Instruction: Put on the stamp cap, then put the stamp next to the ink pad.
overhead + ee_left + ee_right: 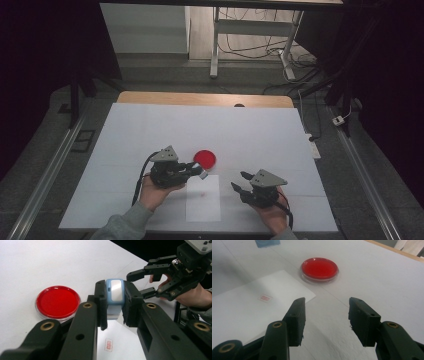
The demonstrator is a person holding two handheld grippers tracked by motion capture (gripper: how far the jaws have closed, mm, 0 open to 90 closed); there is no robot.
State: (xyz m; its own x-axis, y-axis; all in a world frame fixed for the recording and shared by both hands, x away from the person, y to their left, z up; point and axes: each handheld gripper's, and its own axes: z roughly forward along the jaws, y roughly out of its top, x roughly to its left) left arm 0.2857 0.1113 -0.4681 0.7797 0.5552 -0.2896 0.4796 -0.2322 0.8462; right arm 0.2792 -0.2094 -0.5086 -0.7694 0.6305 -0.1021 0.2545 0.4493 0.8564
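The small red stamp mark on the paper sheet seems too blurred to read.

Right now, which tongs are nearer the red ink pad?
Left. The left tongs, shut on a blue stamp, sit right beside the red ink pad. The right tongs are open, farther off on the pad's other side.
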